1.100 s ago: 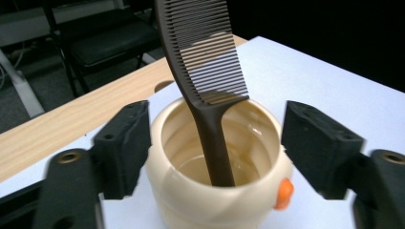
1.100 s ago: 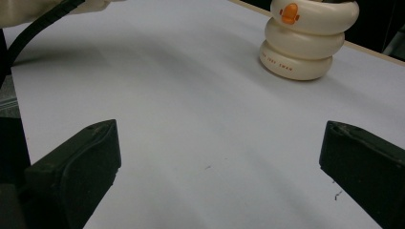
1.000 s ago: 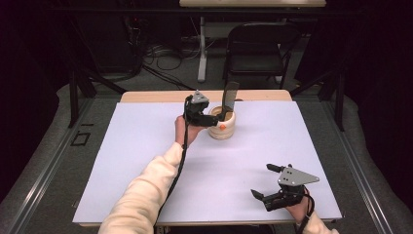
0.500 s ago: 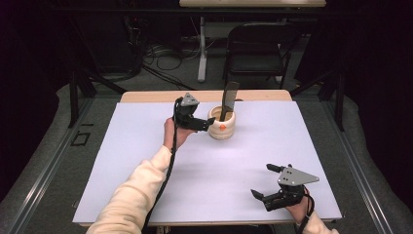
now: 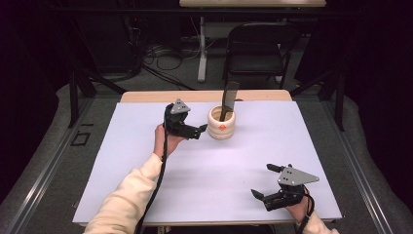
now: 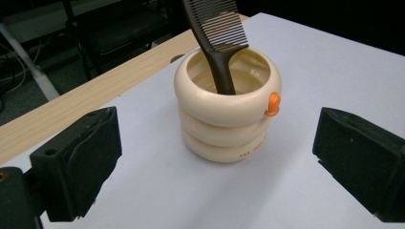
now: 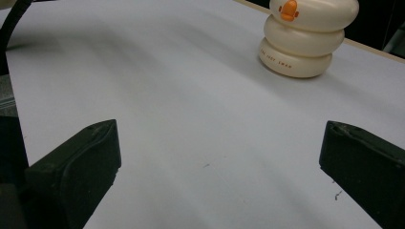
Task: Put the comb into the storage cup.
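One comb [image 6: 217,36] stands upright, tilted, handle down inside cream ringed cup [image 5: 221,124], near far edge of white table cover [image 5: 122,161]. Left gripper [image 5: 200,130] now just beside cup, off to its left; a second ago it sat over cup. Jaws have just been opening, wide now, nothing between them. Reads as comb delivered, release done. Right gripper [image 5: 265,183] rests near front right corner, jaws wide, empty. Chair [image 5: 258,48] beyond table; nothing blocks retreat.
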